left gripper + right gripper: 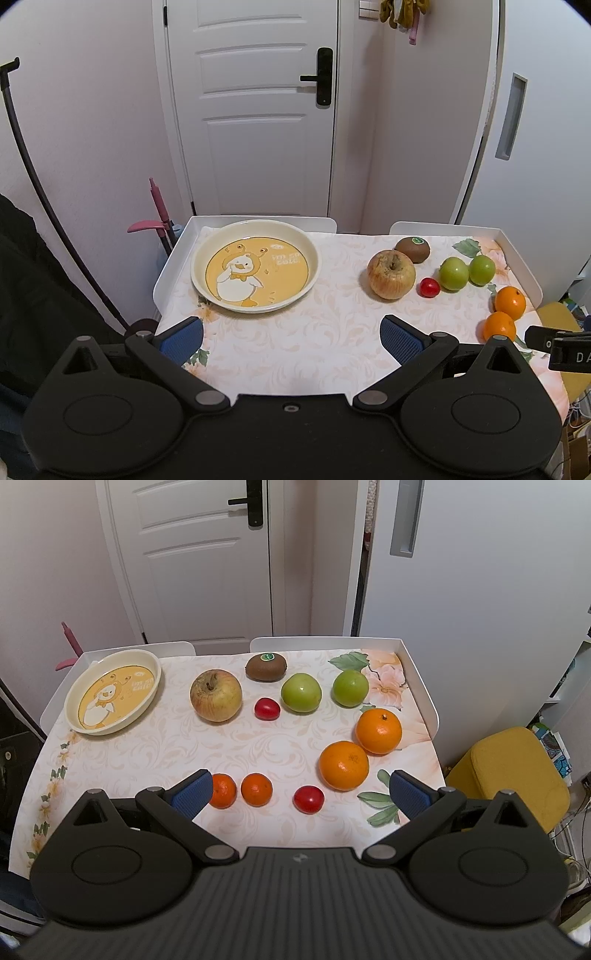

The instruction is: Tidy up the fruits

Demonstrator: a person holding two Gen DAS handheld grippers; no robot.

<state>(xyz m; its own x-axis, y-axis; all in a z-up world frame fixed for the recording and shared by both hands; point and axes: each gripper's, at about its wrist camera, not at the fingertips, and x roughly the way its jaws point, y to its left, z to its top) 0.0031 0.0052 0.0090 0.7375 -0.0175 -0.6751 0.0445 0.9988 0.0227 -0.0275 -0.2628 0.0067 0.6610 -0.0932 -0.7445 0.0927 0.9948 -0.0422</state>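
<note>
A cream plate (pixel 207 254) with a yellow duck picture lies empty at the table's far left; it also shows in the right wrist view (pixel 74 705). Fruits lie loose to its right: an apple (pixel 216 695), a kiwi (pixel 266 667), two green fruits (pixel 301 692) (pixel 350 688), two oranges (pixel 378 731) (pixel 344 765), two small tangerines (pixel 222 791) (pixel 256 789) and two red fruits (pixel 266 709) (pixel 308 799). My left gripper (pixel 291 338) is open and empty near the front edge, below the plate. My right gripper (pixel 301 794) is open and empty, just above the near red fruit and tangerines.
The table (pixel 147 746) has a floral cloth and raised white edges. A white door (pixel 255 110) and a cabinet (pixel 461 572) stand behind it. A yellow stool (pixel 513 775) is at the right. A pink-handled tool (pixel 159 214) leans at the far left.
</note>
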